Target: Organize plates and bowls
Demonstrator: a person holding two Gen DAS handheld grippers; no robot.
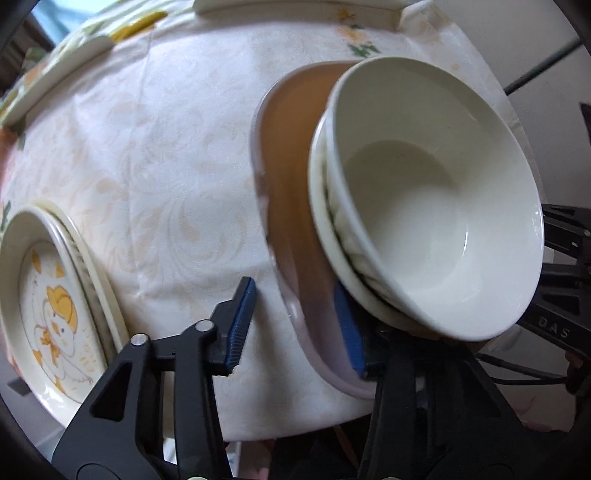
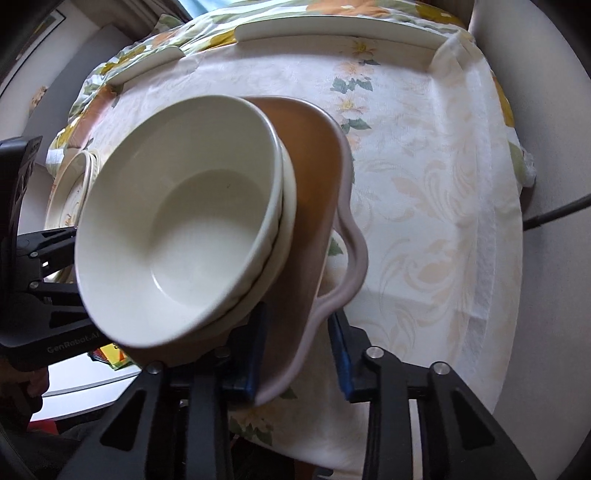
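Note:
A brown dish with a pale pink wavy rim (image 1: 291, 206) (image 2: 317, 206) carries two stacked white bowls (image 1: 432, 199) (image 2: 184, 221). My left gripper (image 1: 295, 328) is open, its blue pads (image 1: 242, 325) straddling the dish's left rim without closing on it. My right gripper (image 2: 299, 350) is also open, with one blue pad (image 2: 255, 354) inside the dish and the other outside its right rim. The dish looks tilted or lifted over the table's near edge. Each gripper shows at the far side of the other's view.
A stack of plates with a yellow duck picture (image 1: 51, 314) (image 2: 70, 184) sits at the table's left. White plates (image 1: 295, 7) (image 2: 340, 29) lie along the far edge of the floral tablecloth (image 1: 166, 166). A dark cable (image 2: 554, 214) runs at the right.

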